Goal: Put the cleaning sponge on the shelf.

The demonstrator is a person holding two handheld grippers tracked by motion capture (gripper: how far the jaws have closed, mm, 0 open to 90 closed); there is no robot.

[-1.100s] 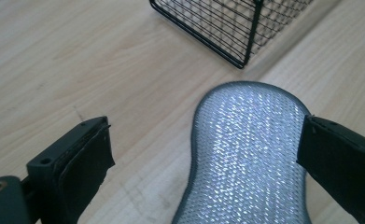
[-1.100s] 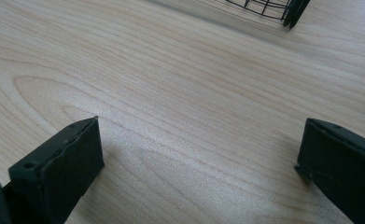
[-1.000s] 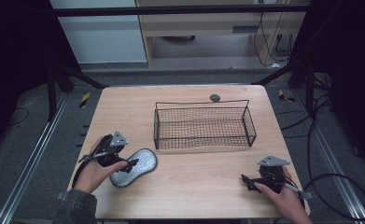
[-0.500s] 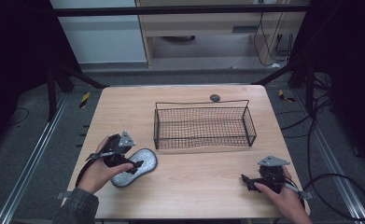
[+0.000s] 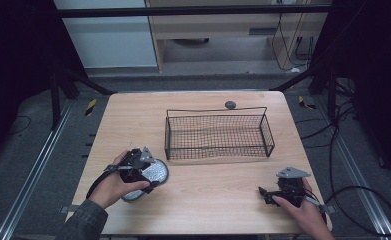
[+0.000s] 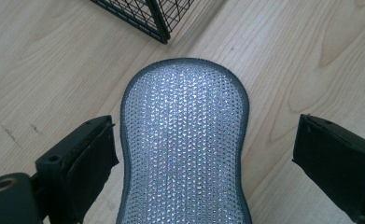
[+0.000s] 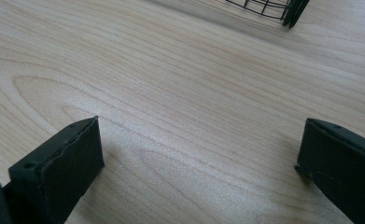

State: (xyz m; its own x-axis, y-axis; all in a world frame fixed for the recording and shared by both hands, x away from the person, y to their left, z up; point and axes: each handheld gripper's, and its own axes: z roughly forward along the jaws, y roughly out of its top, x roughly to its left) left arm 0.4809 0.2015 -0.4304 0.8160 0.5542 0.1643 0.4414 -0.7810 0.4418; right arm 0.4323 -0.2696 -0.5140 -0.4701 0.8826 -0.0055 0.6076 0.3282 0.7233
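The left gripper (image 5: 142,167) is a black handheld tool with a grey three-cornered plate on top and a black cable looping from its rear; the left forearm wears a dark grey denim-like sleeve (image 5: 83,222). The right gripper (image 5: 269,192) is black too, with the same grey plate. Each has two thick, blocky matte-black jaws, with a small screw hole near one tip.

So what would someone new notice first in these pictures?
Probably the sparkly silver scrub pad lying on the table between the open jaws of the left gripper, near the front left. Next, the empty black wire basket standing mid-table, with the right gripper open over bare wood at the front right.
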